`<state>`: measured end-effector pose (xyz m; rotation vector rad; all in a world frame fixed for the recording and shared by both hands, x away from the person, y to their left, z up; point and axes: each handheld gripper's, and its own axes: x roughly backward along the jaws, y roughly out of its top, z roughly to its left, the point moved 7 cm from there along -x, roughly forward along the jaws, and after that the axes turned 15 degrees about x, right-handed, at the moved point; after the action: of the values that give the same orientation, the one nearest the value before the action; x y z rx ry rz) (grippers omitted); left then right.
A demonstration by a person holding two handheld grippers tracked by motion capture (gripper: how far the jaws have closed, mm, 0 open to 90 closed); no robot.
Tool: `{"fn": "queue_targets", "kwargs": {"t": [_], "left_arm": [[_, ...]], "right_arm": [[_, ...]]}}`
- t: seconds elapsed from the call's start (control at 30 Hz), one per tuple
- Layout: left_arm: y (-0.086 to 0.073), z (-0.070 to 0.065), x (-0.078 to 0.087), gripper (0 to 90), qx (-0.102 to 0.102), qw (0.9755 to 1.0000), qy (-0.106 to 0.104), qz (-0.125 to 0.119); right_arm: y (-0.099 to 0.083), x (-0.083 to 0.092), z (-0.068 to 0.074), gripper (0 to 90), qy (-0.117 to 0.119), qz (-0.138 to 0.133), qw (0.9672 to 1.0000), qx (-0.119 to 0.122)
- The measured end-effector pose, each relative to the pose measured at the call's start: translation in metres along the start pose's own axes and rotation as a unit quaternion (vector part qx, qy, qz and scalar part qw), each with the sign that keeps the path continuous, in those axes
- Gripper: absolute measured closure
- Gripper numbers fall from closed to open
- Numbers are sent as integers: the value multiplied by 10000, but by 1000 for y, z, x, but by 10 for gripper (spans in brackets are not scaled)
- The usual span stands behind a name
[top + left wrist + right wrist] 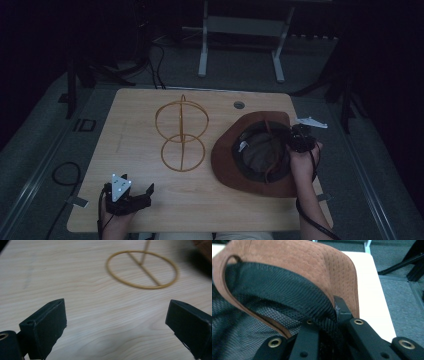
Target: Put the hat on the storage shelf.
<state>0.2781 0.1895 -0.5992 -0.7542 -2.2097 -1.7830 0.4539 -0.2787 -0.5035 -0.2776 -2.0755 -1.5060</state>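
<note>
From above, the brown suede wide-brimmed hat (250, 160) lies crown-down at the right of the pale wooden table (135, 145), beside a thin yellow wire stand of rings (181, 135). The right gripper (298, 139) sits at its far brim; its own view shows the jaws clamped tight on brim and black mesh lining (282, 297). The left gripper (117, 325) stands wide open, holding nothing, above bare wood

I count one brown hat (252, 155) near right on the one wooden table (135, 200), one wire stand (181, 135) at its middle, and two grippers, left gripper (142, 196) and right gripper (292, 141).
</note>
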Motion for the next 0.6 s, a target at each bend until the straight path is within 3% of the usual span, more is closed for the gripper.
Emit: {"fn": "queue_targets", "kwargs": {"t": [0.1,0.13,0.17,0.23,0.27,0.3,0.47,0.6], "left_arm": [[7,-10,1,55,-96,9999,-98,23],[13,-22,2,55,-71,9995,-281,88],[13,-22,2,55,-71,9995,-281,88],[18,-37,1,55,-92,9987,-475,182],[20,-54,0,55,-189,9972,-675,276],[20,-54,0,55,-189,9972,-675,276],[23,-87,-9,55,-623,9937,-790,487],[29,-114,-18,55,-702,9908,-1044,495]], "right_arm": [[4,8,-1,842,44,-127,9999,-45],[5,10,-1,842,65,-151,9999,-46],[5,12,-1,841,102,-162,9998,-81],[5,14,0,841,132,-198,9997,-110],[5,18,0,841,126,-229,9996,-100],[5,18,0,841,126,-229,9996,-100],[4,27,3,841,208,-324,9992,-127],[4,33,5,841,231,-396,9989,-122]]}}
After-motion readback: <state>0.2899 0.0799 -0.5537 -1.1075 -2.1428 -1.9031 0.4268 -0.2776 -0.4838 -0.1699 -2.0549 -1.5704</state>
